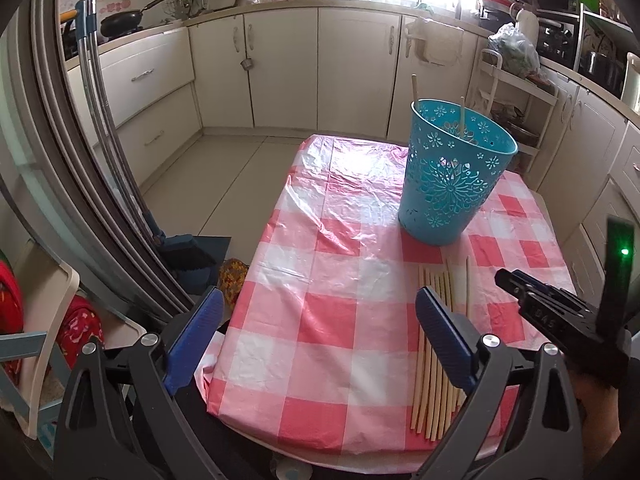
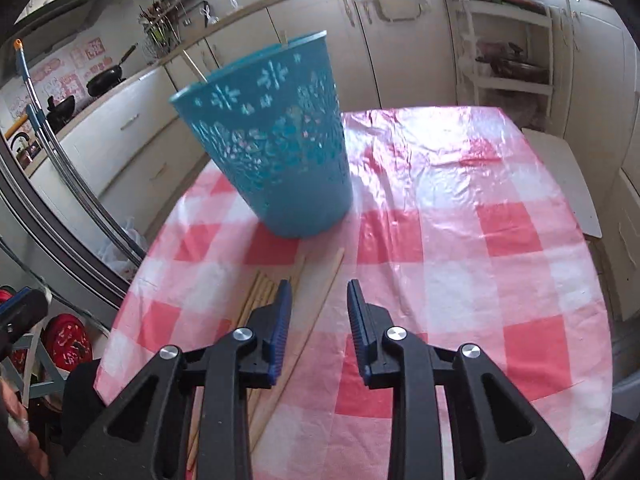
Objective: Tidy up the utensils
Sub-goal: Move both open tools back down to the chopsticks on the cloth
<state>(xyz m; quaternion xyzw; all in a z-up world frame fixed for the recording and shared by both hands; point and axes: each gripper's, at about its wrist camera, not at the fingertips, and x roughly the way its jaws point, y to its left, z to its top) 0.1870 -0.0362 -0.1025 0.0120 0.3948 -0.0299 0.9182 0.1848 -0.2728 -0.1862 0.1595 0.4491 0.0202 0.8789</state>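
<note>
Picking one chopstick (image 2: 320, 304) from the row of chopsticks (image 1: 434, 356) before the blue basket (image 1: 448, 176) calls for straddling it squarely. Right claw (image 2: 318, 320) stands partly apart, empty, above the desk (image 2: 460, 240); left claw (image 1: 320, 344) gapes wide, holding nothing.

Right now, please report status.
Both grippers, left and right, jaws open, empty. Two chopsticks in blue basket; chopsticks on table. Nothing blocks.

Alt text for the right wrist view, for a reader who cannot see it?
Open, empty right tongs hover over loose wooden chopsticks on a pink-checked tablecloth. Behind them stands a teal cutout bucket.
</note>
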